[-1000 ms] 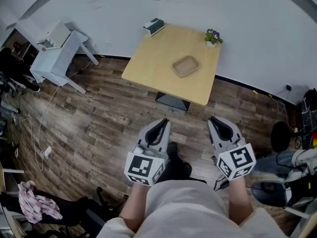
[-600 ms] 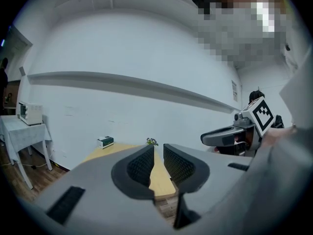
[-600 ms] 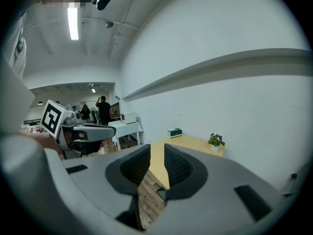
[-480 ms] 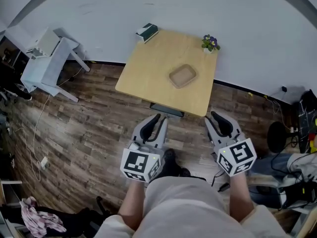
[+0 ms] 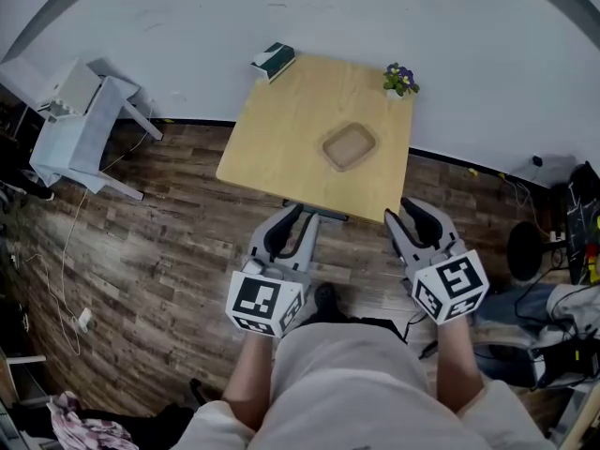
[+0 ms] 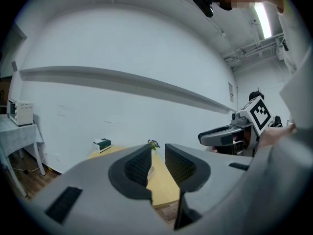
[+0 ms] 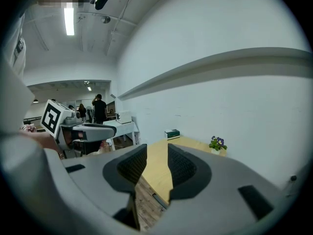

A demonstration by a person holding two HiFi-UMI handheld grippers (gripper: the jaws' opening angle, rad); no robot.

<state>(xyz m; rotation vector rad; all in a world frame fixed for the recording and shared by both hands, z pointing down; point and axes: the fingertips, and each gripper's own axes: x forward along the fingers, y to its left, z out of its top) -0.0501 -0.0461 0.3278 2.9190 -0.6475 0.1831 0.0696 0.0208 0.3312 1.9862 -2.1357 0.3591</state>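
Shallow tan tray (image 5: pixel 349 146) sits mid-top on light wooden square table (image 5: pixel 281 129), well ahead of both grippers. Left gripper (image 5: pixel 289 219) and right gripper (image 5: pixel 412 216) hang over floor by near edge, jaws slightly apart, nothing between. Best approach: level, above table edge.

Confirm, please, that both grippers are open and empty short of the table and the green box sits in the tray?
Not quite: the head view shows the green box at the table's far left corner, apart from the tray. The left gripper and right gripper are open and empty, short of the table.
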